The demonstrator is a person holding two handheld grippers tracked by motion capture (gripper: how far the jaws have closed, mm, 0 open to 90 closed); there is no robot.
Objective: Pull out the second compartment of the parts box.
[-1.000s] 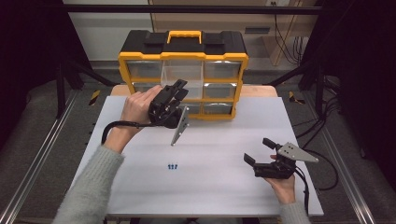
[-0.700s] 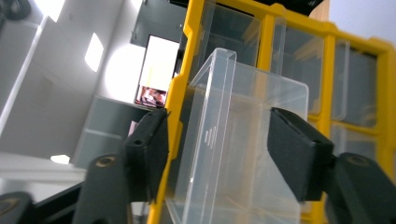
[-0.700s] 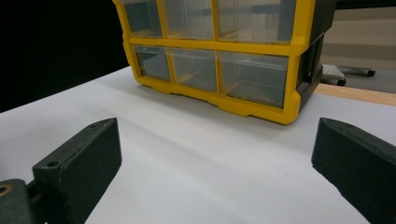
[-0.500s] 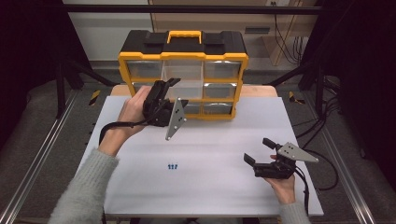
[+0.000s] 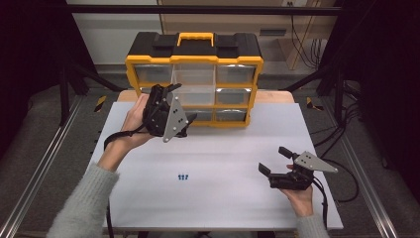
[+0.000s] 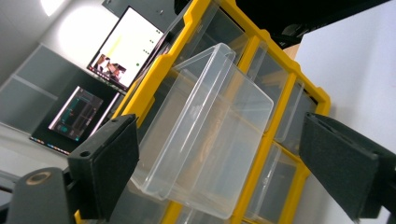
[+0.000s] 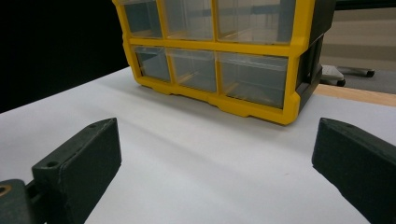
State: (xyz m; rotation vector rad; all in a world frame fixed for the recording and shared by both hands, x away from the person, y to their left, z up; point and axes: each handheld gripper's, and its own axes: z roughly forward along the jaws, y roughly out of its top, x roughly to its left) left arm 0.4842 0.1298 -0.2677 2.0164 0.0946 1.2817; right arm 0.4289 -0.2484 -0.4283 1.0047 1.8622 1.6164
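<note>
A yellow organizer (image 5: 194, 79) with clear drawers and a black top stands at the table's far edge. One clear drawer (image 6: 205, 135) sticks out of its front. My left gripper (image 5: 181, 103) is held up close to the organizer's left half. Its jaws (image 6: 219, 140) have just been opening and now stand wide, with the drawer ahead between them and no pad pressing on it. A few tiny blue pieces (image 5: 183, 176) lie mid-table. My right gripper (image 5: 273, 159) rests low at the right, open and holding nothing, facing the organizer (image 7: 219, 51).
The white table top (image 5: 223, 144) has bare room between the two grippers. A wooden strip (image 5: 272, 96) runs behind it. Black frame rails and cables flank the table. Lit monitors (image 6: 116, 46) stand beyond the organizer.
The left gripper has lifted and swung left along the organizer's front, its grey plate now turned to the camera, and its jaws have spread. The right gripper has stayed put.
</note>
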